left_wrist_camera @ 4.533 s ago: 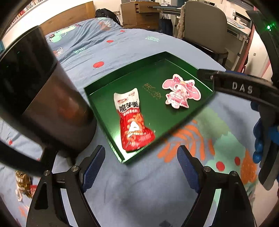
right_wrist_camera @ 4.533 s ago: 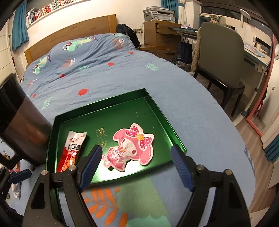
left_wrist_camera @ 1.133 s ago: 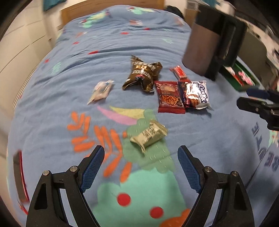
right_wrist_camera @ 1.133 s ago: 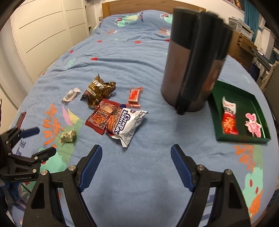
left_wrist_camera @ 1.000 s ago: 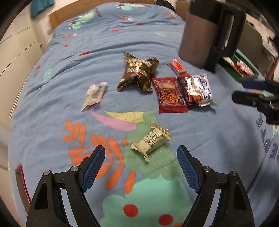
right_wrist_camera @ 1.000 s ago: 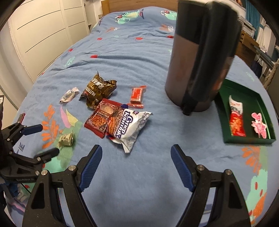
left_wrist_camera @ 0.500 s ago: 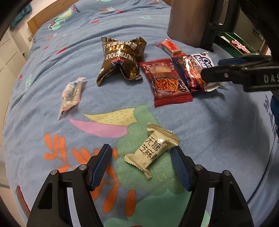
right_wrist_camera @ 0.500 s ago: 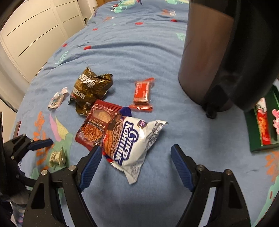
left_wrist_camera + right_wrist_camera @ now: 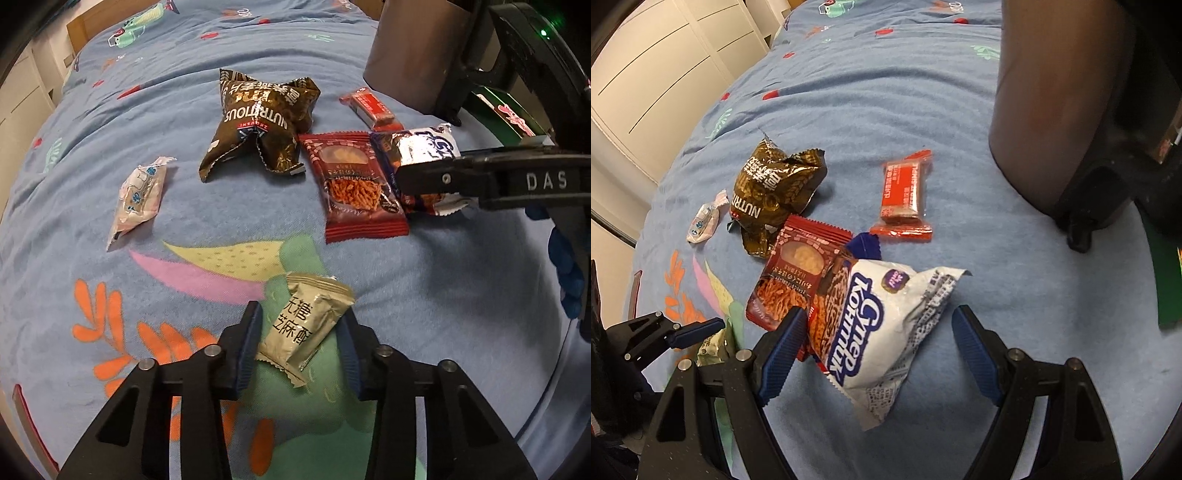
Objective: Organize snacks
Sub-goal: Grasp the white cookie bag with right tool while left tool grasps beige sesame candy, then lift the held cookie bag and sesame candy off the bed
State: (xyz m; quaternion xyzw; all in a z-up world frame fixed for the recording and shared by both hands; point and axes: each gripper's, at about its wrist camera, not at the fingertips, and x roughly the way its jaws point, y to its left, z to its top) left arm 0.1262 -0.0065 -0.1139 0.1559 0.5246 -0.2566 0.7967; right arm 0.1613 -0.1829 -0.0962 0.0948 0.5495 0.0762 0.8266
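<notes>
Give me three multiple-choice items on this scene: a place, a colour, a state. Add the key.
1. Between the fingers of the left gripper lies: A the beige packet; B the brown bag; C the red bar.
2. The flat packet under the white bag's edge is: A green; B dark red; C yellow.
3. The right gripper is: A shut on the bag; B shut on nothing; C open astride the bag.
Key: 1 A, jaws just closing, pads at its edges. 2 B, its wrapper shows. 3 C, fingers stand clear either side.

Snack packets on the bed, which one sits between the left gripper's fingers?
The small beige packet with dark Chinese characters, between the left gripper pads, which have just been closing. The brown bag and red packet lie farther off.
</notes>
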